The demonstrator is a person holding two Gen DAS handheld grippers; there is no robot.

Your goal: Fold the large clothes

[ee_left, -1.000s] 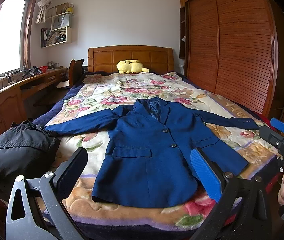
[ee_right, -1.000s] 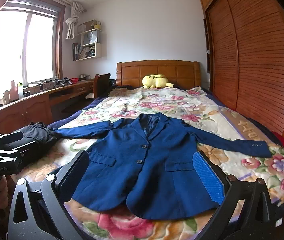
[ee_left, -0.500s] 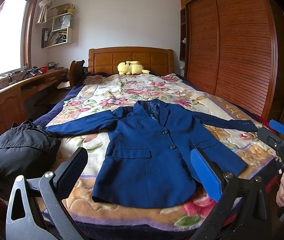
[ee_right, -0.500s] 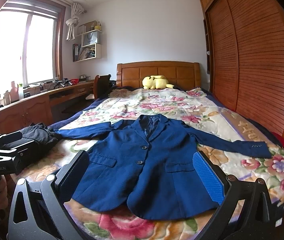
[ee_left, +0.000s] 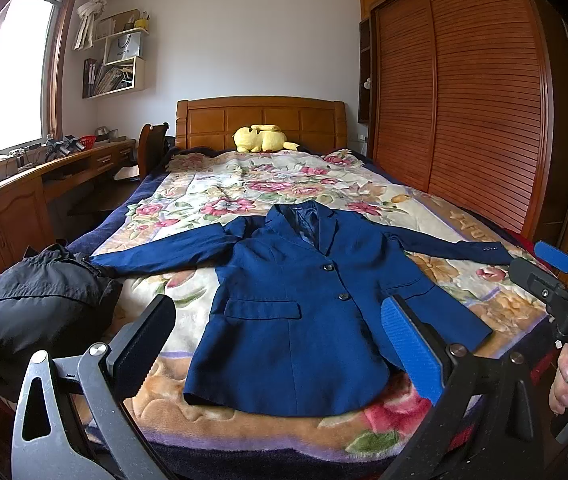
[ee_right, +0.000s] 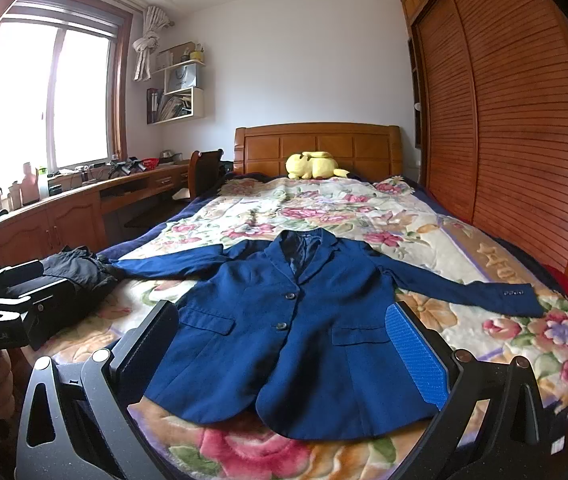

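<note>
Both the left gripper (ee_left: 280, 344) and right gripper (ee_right: 284, 350) gape wide, empty, short of the flat jacket's (ee_left: 303, 300) hem.

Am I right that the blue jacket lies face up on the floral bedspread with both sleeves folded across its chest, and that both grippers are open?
Not quite: the blue jacket has both sleeves spread out to the sides, as the right wrist view shows. It does lie face up on the floral bedspread, and the left gripper and right gripper are open.
</note>
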